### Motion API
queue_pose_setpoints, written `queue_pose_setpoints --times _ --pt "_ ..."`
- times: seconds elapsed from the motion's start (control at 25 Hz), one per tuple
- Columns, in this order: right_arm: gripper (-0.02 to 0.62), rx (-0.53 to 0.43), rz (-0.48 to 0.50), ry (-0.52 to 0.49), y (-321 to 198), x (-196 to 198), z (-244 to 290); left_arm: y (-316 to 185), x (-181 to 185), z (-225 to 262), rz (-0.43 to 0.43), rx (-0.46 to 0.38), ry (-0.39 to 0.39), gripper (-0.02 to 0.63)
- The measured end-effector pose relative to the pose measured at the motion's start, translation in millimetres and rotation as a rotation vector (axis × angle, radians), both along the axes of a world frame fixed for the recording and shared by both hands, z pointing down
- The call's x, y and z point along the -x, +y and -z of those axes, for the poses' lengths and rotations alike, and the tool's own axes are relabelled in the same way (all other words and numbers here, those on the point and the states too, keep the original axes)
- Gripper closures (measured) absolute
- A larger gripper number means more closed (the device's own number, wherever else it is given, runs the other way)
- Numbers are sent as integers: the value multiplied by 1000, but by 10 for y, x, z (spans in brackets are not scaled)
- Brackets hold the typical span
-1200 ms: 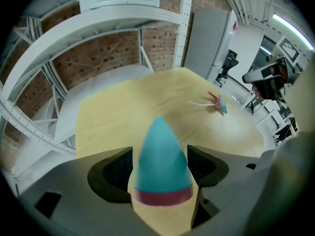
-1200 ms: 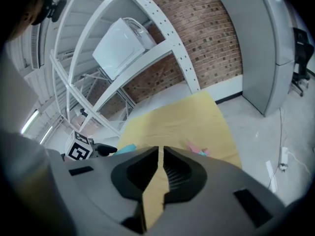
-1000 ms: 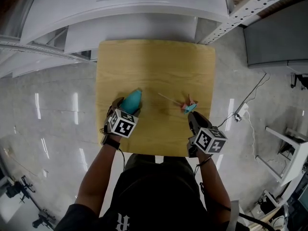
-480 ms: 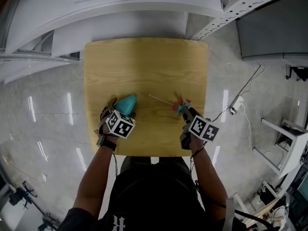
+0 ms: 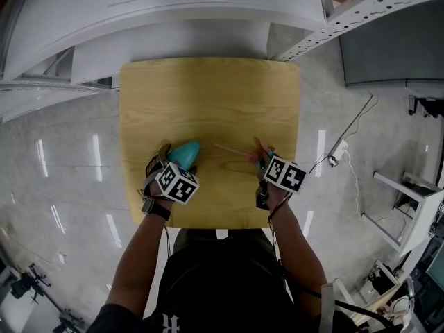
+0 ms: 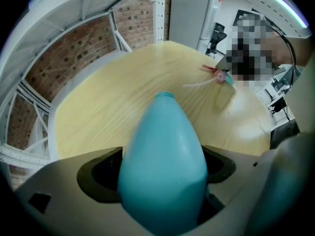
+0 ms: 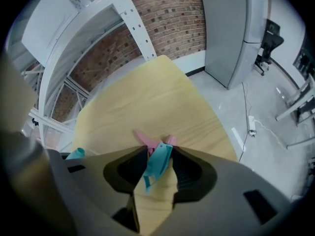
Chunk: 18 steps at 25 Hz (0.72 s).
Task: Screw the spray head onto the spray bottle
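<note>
Straddling the bottle point(image 5: 184, 152), your left gripper point(image 6: 160, 169) has just spread fully; your right gripper point(image 7: 158, 177), opening halfway, flanks the head point(image 7: 159, 160) ungripped. Centre both, then squeeze.

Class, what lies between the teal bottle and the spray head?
Bare table, crossed only by the thin tube from the spray head toward the bottle; head view shows it.

Teal bottle point(image 6: 165, 127) in just-opened hand-held gripper point(image 6: 163, 157)

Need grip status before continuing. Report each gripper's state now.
Left gripper: open, jaws just opening, around the bottle.
Right gripper: open, jaws just opening, around the spray head.
</note>
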State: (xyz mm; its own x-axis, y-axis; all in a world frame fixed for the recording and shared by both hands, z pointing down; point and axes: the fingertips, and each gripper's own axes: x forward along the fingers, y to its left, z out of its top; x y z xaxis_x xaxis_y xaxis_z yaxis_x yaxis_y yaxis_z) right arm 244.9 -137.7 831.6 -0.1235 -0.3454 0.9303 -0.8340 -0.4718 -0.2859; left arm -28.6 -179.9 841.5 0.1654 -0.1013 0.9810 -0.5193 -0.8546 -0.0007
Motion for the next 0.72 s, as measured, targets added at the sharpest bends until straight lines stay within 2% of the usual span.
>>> queue_pose_setpoints --times 0.2,0.36,0.56,0.72 --pt "445 -2 27 -17 20 -32 8 -34 -49 39 -32 -58 29 156" --pt "445 -47 63 -5 27 -40 150 -5 -56 95 -12 -53 95 158" --pt "445 -166 127 18 -100 -80 621 -14 -218 456 28 -93 257 161" --pt "445 -336 181 22 -270 -62 1410 -48 -408 1003 66 -167 412 160"
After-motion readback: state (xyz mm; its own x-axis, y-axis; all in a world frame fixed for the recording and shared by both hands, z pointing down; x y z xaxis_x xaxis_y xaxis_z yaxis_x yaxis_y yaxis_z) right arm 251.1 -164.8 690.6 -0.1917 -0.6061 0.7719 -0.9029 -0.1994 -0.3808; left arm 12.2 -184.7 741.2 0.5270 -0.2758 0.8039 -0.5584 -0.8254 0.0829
